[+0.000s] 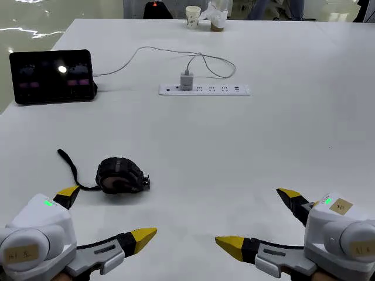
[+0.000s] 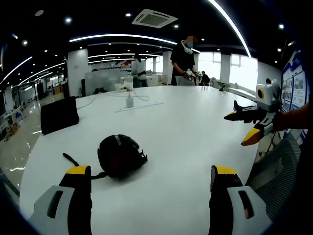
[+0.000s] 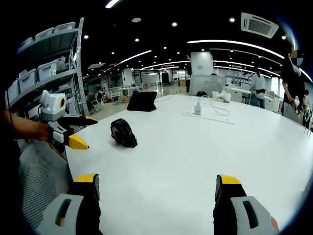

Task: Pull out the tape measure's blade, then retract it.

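1. My left tool [image 1: 106, 213] hangs low over the near left part of the white counter [image 1: 252, 146]. Its yellow-tipped jaws are spread wide, with nothing between them.
2. My right tool [image 1: 256, 217] hangs at the near right, its jaws likewise spread wide and gripping nothing.
3. The two tools are well apart, with their inner tips angled towards each other.
4. The black tape measure [image 1: 120, 175] rests on the counter just beyond my left tool, and neither tool touches it. In the left gripper view it lies ahead, nearer the left jaw.
5. Its black strap [image 1: 69, 167] trails to the left, flat on the counter.
6. Farther back a dark tablet [image 1: 51, 76] stands at the left. A white power strip [image 1: 204, 89] lies near the middle with a charger [image 1: 186, 81] plugged in, and a paper cup [image 1: 193, 16] stands at the far edge.
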